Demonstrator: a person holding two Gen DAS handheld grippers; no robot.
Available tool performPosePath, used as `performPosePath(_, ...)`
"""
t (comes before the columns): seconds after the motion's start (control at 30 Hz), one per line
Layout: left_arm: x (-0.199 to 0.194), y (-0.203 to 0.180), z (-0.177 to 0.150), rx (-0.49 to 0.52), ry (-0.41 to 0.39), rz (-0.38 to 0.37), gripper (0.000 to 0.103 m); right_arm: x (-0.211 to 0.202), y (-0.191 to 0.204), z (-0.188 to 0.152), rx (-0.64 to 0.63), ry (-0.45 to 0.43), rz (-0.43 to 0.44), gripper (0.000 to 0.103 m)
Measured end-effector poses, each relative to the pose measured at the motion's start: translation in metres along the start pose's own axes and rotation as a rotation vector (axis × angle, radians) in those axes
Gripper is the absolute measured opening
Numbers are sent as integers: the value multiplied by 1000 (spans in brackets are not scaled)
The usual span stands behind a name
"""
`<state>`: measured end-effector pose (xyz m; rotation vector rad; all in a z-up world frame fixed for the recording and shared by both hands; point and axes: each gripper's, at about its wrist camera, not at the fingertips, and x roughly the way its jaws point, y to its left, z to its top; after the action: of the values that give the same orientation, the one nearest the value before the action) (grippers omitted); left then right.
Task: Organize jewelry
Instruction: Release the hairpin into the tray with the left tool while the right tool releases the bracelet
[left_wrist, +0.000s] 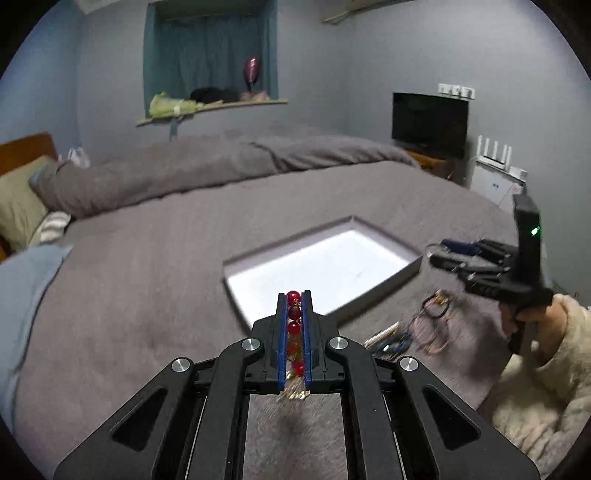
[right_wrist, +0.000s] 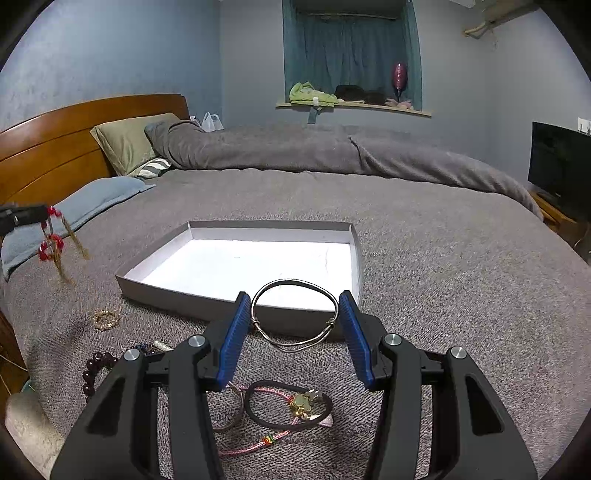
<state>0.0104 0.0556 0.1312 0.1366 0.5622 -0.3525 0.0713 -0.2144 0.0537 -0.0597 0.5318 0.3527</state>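
Note:
My left gripper (left_wrist: 294, 295) is shut on a string of red beads (left_wrist: 294, 295) with a gold tassel, held up above the grey bedspread. The right wrist view shows those red beads (right_wrist: 50, 243) dangling at the far left. My right gripper (right_wrist: 294, 295) is shut on a silver bangle (right_wrist: 288, 282), both blue pads touching its sides, just over the near wall of the shallow white tray (right_wrist: 236, 225). Nothing lies inside the tray (left_wrist: 413, 266). In the left wrist view, the right gripper (left_wrist: 441, 253) is at the tray's right.
Loose jewellery lies on the bedspread before the tray: a gold bracelet (right_wrist: 106, 319), dark beads (right_wrist: 92, 369), a black cord and pink cord with a gold charm (right_wrist: 295, 406). A rolled quilt (right_wrist: 332, 151), pillows and the headboard (right_wrist: 55, 140) lie beyond. A cream sleeve (left_wrist: 546, 369) is at right.

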Motion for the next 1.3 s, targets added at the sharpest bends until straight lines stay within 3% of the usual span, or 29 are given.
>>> performPosePath(0.2, 22, -8, 30, 47, -7, -26, 8, 9, -4, 20, -26, 7, 9, 49)
performPosePath(0.47, 121, 2, 57, 48, 68, 17, 8, 73, -19, 66, -68, 81, -8, 49)
performPosePath(0.77, 225, 47, 52, -43, 218, 86, 8, 179, -29, 85, -101, 296, -18, 49)
performPosePath(1.0, 252, 69, 38, -88, 292, 121, 8, 205, -34, 78, -77, 401, -34, 49)
performPosePath(1.17, 255, 71, 31, -88, 306, 126, 8, 202, -32, 79, -69, 391, -29, 51)
performPosePath(1.23, 253, 72, 31, -93, 298, 121, 16, 196, -34, 80, -53, 368, -10, 58)
performPosePath(1.3, 246, 73, 31, -106, 276, 113, 37, 191, -34, 83, -35, 341, 6, 62)
